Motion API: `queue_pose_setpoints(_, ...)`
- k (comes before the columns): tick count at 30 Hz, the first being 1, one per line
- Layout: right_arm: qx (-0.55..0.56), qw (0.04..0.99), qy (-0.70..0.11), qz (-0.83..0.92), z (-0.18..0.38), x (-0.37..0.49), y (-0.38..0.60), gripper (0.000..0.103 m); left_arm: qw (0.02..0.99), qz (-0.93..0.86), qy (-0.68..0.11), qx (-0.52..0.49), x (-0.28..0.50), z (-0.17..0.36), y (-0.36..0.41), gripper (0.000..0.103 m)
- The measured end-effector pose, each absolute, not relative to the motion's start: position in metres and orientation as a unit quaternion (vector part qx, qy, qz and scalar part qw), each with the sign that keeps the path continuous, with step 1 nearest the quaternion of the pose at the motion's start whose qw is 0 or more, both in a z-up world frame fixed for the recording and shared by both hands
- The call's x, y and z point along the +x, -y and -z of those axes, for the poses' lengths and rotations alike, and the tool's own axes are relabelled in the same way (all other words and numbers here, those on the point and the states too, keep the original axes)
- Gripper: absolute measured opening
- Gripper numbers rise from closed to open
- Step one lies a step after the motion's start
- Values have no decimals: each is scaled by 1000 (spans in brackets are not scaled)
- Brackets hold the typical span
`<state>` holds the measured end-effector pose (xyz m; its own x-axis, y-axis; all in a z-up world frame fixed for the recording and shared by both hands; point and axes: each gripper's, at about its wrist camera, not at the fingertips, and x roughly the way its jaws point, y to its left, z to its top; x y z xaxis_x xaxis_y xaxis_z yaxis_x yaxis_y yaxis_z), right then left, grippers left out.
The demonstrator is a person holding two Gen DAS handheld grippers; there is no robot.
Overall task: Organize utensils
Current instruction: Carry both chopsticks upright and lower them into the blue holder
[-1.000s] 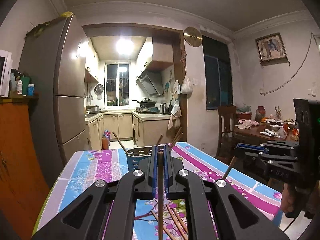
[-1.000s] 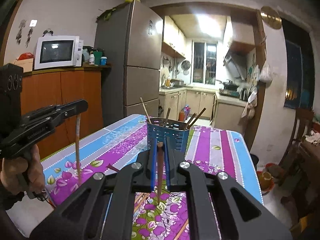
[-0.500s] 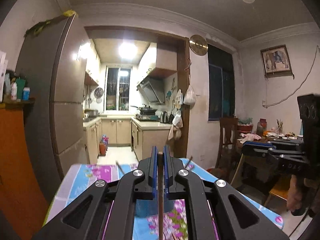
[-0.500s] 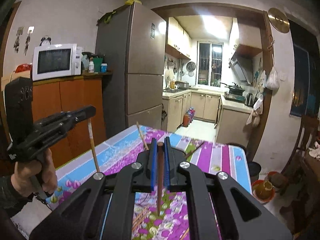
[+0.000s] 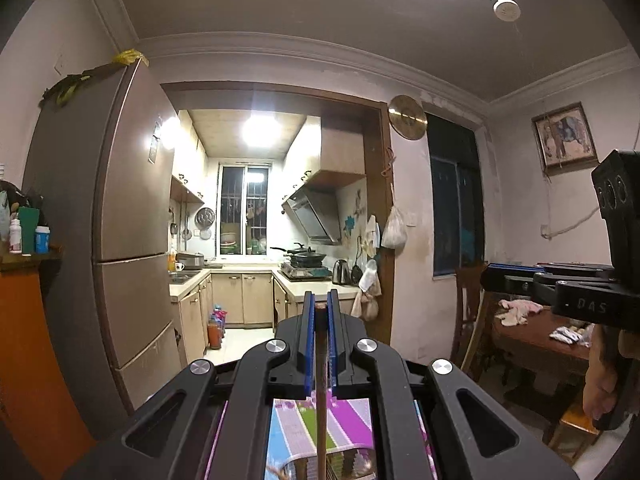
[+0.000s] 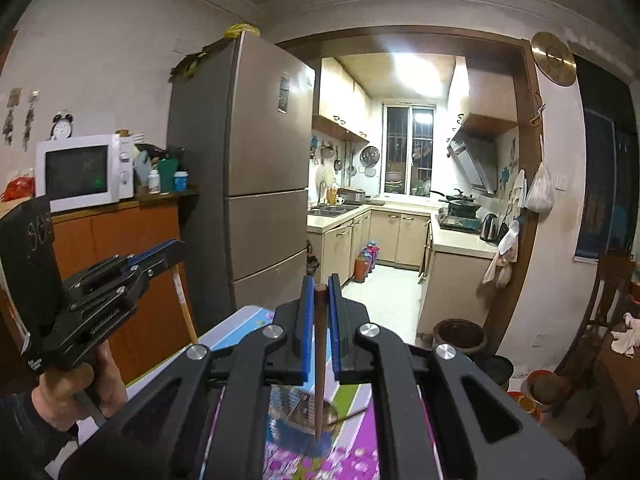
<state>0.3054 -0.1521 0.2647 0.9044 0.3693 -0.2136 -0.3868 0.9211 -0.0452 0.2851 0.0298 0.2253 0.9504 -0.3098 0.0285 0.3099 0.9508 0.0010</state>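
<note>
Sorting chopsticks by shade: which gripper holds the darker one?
The right gripper: its chopstick is dark brown throughout, while the left gripper's chopstick is pale tan wood.

left gripper (image 5: 319, 312): level, jaws clamped on chopstick (image 5: 320, 392) hanging down | right gripper (image 6: 320, 286): tilted slightly down, jaws clamped on dark chopstick (image 6: 319, 360) | left hand (image 6: 76, 388): wrapped around handle

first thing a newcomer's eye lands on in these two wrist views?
Dead centre of each view: a thin brown wooden chopstick hanging point-down, pinched between the blue pads of the black right gripper, and another chopstick in the left gripper. Below them, the perforated blue utensil holder stands on the purple floral tablecloth. Behind glows the brightly lit kitchen doorway.
</note>
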Motion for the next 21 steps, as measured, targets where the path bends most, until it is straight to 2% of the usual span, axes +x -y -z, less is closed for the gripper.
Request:
queue_pose_setpoints(5,-30,975,-108,-193,-268,341,151,6,989,150,9,-2,318,-226,-19,7)
queue_pose_setpoints(21,-10,964,-161,-209,-209,398,138,6,989,139,-47,-9,393,-168,-16,7)
